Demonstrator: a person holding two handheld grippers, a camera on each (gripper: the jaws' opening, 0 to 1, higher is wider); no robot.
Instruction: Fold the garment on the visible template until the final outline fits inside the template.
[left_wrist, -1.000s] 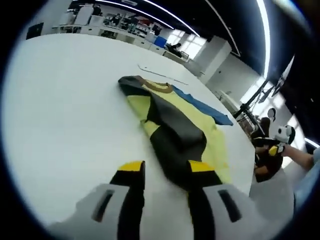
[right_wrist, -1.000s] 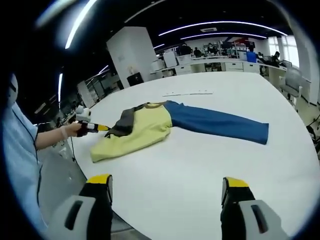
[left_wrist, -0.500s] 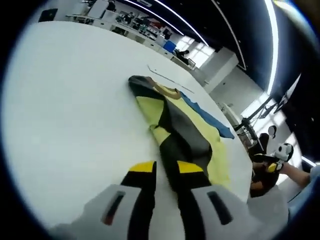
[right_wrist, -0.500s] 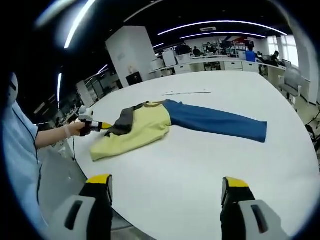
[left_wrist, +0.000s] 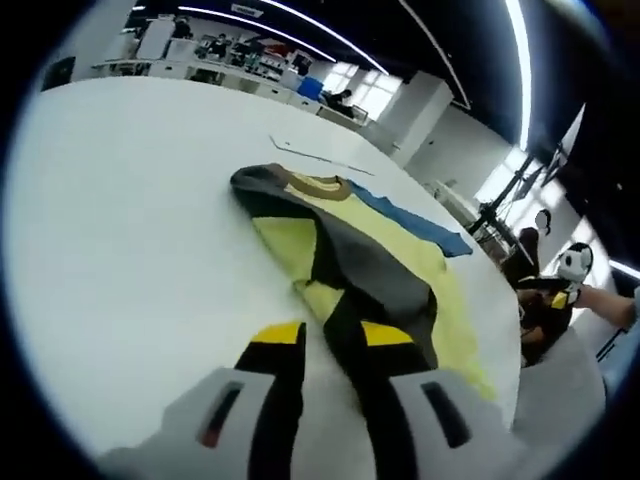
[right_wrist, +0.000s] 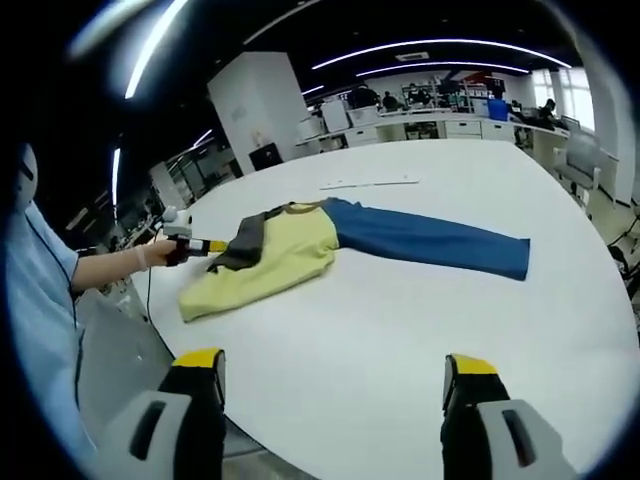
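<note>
White tabletop (right_wrist: 420, 330) stretches under an open-plan office with strip lights overhead. On it lies the garment (right_wrist: 300, 245), a yellow body with a dark grey sleeve (left_wrist: 375, 280) folded across it and a blue sleeve (right_wrist: 430, 240) lying straight out toward the far side. A thin pale strip (right_wrist: 368, 183) lies beyond the collar; I can't tell whether that marks the template.

My left gripper (left_wrist: 330, 335) is pinched nearly closed on the cuff end of the dark grey sleeve, the fabric running up between the two yellow-tipped fingers (left_wrist: 275, 335). In the right gripper view I see that same left gripper at the garment's near corner, held by my gloved hand (right_wrist: 150, 255). My right gripper (right_wrist: 335, 375) hangs wide open above bare table, well apart from the garment, which sits ahead of it and slightly left.

Risks, as I judge them: the hold is on a thin edge, so the sleeve could slip free mid-fold and fall crooked. Pulling with one side unpinned could drag the whole body across the table, or toward its edge, which is close on my side. The blue sleeve, left outstretched, would leave the outline too long.
</note>
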